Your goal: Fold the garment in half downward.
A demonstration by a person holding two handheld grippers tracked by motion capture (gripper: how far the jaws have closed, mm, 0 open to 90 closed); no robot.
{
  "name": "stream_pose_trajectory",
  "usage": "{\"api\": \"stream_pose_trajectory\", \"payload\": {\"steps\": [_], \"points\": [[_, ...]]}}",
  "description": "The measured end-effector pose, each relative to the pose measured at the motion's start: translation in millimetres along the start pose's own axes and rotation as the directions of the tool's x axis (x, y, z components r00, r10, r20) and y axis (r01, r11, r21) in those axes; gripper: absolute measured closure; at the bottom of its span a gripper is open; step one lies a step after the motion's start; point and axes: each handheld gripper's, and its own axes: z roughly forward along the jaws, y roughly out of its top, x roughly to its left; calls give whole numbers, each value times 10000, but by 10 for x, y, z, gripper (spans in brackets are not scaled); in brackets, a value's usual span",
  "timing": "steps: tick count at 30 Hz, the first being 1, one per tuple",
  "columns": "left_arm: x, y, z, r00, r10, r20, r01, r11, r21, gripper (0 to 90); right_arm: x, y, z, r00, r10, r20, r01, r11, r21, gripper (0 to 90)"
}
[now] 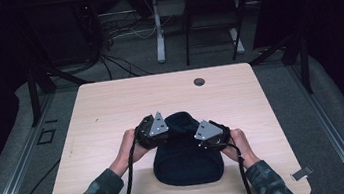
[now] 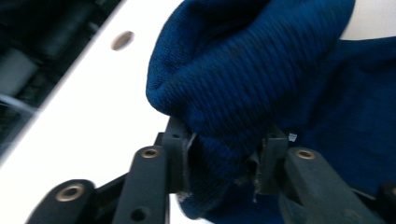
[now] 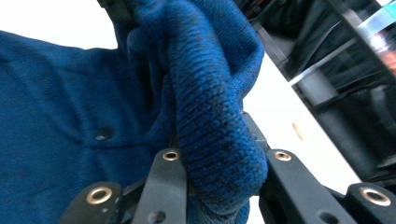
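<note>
Low in the frame's centre, your left gripper (image 1: 164, 128) and right gripper (image 1: 204, 135) each clamp what seems a fold of the dark blue knitted hat (image 1: 186, 163).

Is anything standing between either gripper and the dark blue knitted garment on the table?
Nothing visible does. The left gripper already has a fold of the dark blue knitted garment between its jaws, and the right gripper is shut on another fold. The light wooden table around them holds nothing else.
</note>
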Motion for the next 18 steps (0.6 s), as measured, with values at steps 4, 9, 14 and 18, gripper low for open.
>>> {"api": "stream_pose_trajectory", "payload": {"steps": [4,9,14,18], "points": [[-33,-21,-13,9995,-108,292,106,9999,51,635,-6,-48,-6,9989,384,-258,-384,9993,-5,756],[-70,-30,-27,9990,-188,398,187,9998,9,649,-28,-56,-28,9932,843,-801,-821,9962,307,704],[-76,-30,-38,9987,-198,480,199,9998,-20,649,-43,-58,-59,9893,1037,-1031,-1000,9942,403,672],[-76,-49,-48,9983,-250,525,255,9996,-88,662,-57,-65,-94,9864,1215,-1105,-1179,9923,380,605]]}}
